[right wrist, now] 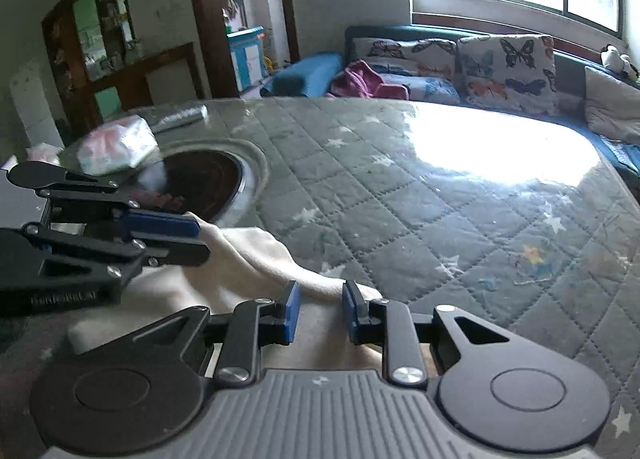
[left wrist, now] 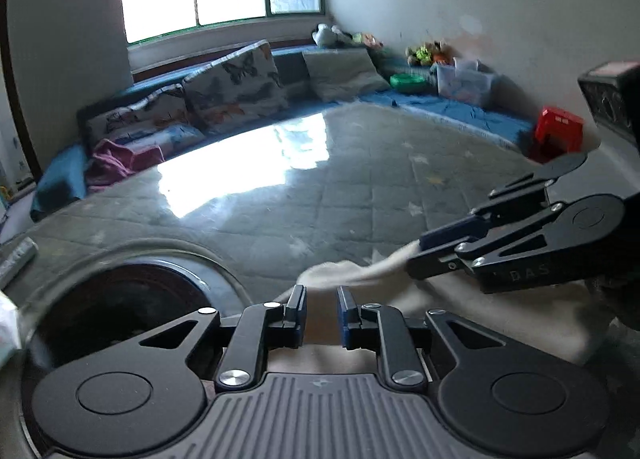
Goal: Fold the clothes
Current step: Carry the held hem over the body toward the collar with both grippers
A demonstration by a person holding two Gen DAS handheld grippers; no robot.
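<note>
Your left gripper (left wrist: 321, 313) has its jaws a little apart with cream cloth (left wrist: 344, 279) between them; whether they pinch it cannot be told. Your right gripper (right wrist: 320, 313) looks the same in its own view, yet from the left it appears closed on a stretched edge of that cloth. It lies bunched at the quilted desk's (right wrist: 400, 199) near edge, beside a dark round inset (right wrist: 200, 183).

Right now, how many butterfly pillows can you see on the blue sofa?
2. One butterfly pillow leans against the sofa back under the window, and the other butterfly pillow sits beside it, behind the purple cloth. More could be hidden under that pile.
</note>
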